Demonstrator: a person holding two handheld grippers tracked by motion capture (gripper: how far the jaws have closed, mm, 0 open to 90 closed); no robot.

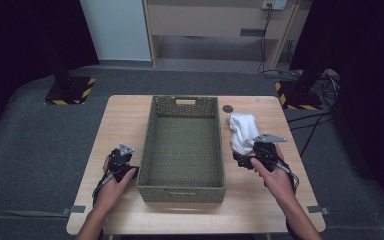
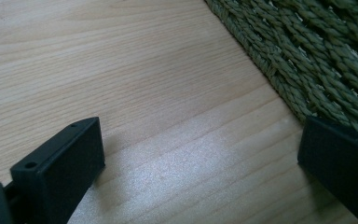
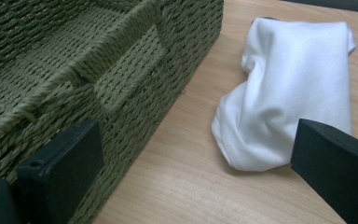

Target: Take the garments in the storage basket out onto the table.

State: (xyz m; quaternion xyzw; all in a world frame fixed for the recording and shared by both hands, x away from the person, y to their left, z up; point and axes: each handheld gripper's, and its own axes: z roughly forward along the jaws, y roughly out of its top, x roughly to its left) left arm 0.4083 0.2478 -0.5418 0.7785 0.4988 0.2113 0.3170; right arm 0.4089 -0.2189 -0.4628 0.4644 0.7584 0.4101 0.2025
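The wooden table [image 1: 125, 120] takes up the middle of the high view, standing on grey carpet with dark curtains to either side. At its centre sits a green woven basket [image 1: 151, 150], long axis running from 6 to 12 o'clock, a handle slot cut into each short end; the basket's inside looks bare. At about 2 o'clock from the basket's centre, just beside its right wall, a white cloth [image 1: 243, 131] lies crumpled on the tabletop. A small dark round mark [image 1: 227, 108] sits on the wood at 12 o'clock from the cloth, near the table's far edge.

The right gripper [image 1: 243, 161] rests at roughly 4 o'clock from the basket's centre, held by the person's right hand [image 1: 275, 177], its tip at the near end of the cloth. In the right gripper view its jaws stand wide apart and grip nothing: one is next to the basket's wall [image 3: 135, 88], the other overlaps the near edge of the cloth [image 3: 289, 88]; whether it touches cannot be told.

The left gripper [image 1: 130, 171] lies at about 8 o'clock, just beside the basket's left wall, in the left hand [image 1: 111, 187]. Its own view shows the jaws spread wide over bare wood [image 2: 168, 93], holding nothing, the right jaw close against the woven wall [image 2: 317, 60].
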